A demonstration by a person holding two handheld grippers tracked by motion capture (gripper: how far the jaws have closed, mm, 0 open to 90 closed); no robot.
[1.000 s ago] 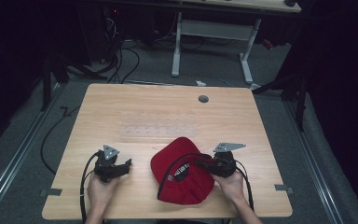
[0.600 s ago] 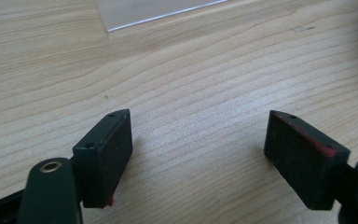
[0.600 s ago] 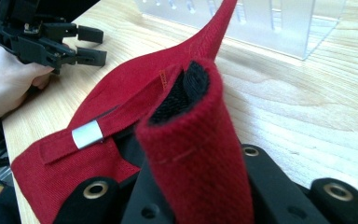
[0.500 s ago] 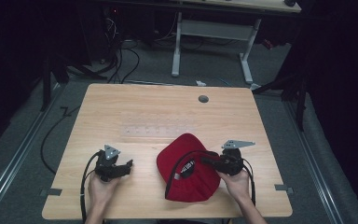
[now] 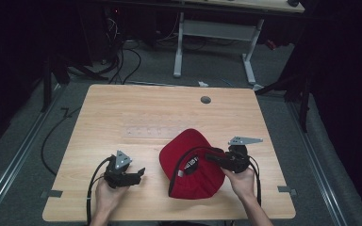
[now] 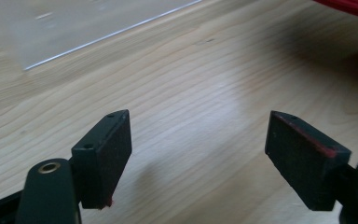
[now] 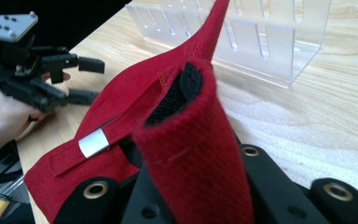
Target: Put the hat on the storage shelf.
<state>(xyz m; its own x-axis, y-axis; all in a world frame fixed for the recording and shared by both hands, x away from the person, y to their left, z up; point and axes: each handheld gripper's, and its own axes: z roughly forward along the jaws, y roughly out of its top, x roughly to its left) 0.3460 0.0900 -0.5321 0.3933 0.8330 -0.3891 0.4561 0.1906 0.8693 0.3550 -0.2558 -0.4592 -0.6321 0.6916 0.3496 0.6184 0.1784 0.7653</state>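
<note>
A red cap lies on the wooden table, near its front edge and right of centre. My right gripper is shut on the cap's back strap, which folds up over its jaws; a silver buckle sits on the strap. My left gripper rests to the left of the cap, open, with nothing between its fingers. In the left gripper view the cap's edge shows at the top right. The left gripper also appears in the right gripper view, beyond the cap.
A clear plastic slotted rack stands on the table just behind the cap, seen close in the right gripper view. A round cable hole is near the far edge. Desk legs and cables lie on the floor beyond.
My right gripper has drawn the cap a little to the right by its strap. The left gripper has stayed where it was.
</note>
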